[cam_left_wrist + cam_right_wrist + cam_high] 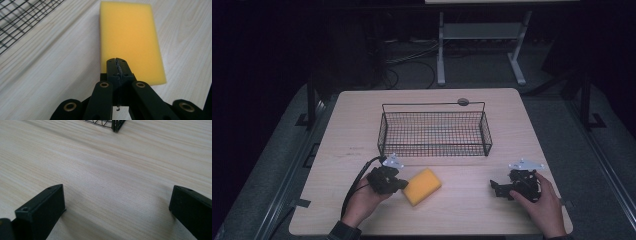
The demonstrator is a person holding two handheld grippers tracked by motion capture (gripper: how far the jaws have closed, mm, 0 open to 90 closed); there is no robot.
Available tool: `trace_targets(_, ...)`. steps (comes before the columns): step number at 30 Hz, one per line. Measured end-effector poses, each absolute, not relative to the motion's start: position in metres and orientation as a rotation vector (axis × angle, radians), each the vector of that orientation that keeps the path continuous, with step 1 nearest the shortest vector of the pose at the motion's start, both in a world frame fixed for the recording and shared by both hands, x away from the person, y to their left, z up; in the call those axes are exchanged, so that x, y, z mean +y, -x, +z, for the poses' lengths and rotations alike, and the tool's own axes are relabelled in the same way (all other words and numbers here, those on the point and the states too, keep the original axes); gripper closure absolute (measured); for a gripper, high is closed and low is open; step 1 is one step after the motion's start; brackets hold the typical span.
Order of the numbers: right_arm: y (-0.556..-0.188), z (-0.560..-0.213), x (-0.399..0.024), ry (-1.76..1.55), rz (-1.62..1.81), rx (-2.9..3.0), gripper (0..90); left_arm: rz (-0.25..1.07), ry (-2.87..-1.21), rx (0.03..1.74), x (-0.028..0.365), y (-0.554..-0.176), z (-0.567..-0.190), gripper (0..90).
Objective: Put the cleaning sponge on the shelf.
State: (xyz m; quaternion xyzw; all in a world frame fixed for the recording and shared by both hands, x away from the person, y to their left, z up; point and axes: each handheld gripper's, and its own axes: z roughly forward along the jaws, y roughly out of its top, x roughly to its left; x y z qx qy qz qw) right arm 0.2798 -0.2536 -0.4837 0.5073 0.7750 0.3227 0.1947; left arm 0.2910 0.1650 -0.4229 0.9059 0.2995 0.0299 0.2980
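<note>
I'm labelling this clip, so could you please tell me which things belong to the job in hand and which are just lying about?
In the job:
- yellow sponge, just ahead of the shut left gripper
- wire basket, probably

Lying about:
- small round disc at the table's far edge
- right gripper, open over bare wood

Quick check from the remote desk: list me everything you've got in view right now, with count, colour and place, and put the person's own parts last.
sponge: one, yellow, lying flat on the table's near half, in front of the basket, just ahead of the left tongs' tips.
wire basket: one, black, mid-table, nothing visible inside.
round grommet: one, grey, at the table's far edge behind the basket.
table: one, light wood.
desk frame: one, white, on the floor beyond the table.
left tongs: one, black, jaws shut together with nothing between them, tips over the sponge's near end.
right tongs: one, black, jaws wide open over bare table at near right.
hands: two, each holding one of the tongs, at the near edge.
</note>
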Motion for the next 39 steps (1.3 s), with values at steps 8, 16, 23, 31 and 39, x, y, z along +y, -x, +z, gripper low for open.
trace_targets(8, -0.28, -0.484, -0.254, -1.422, 0.904, 2.173, 0.0, 0.085, -2.395, 0.812, 0.17, -0.292, -0.42, 89.6)
trace_targets(16, -0.28, -0.484, -0.254, -1.422, 0.904, 2.173, 0.0, 0.075, -2.406, 0.8, 0.166, -0.292, -0.412, 79.9)
trace_targets(23, -0.28, -0.484, -0.254, -1.423, 0.905, 2.173, 0.0, 0.054, -2.416, 0.818, 0.16, -0.296, -0.406, 55.4)
trace_targets(31, -0.28, -0.484, -0.254, -1.422, 0.904, 2.173, 0.0, 0.085, -2.482, 0.796, 0.144, -0.298, -0.399, 19.3)
trace_targets(39, -0.28, -0.484, -0.254, -1.423, 0.904, 2.173, 0.0, 0.093, -2.554, 0.736, 0.12, -0.301, -0.398, 13.2)
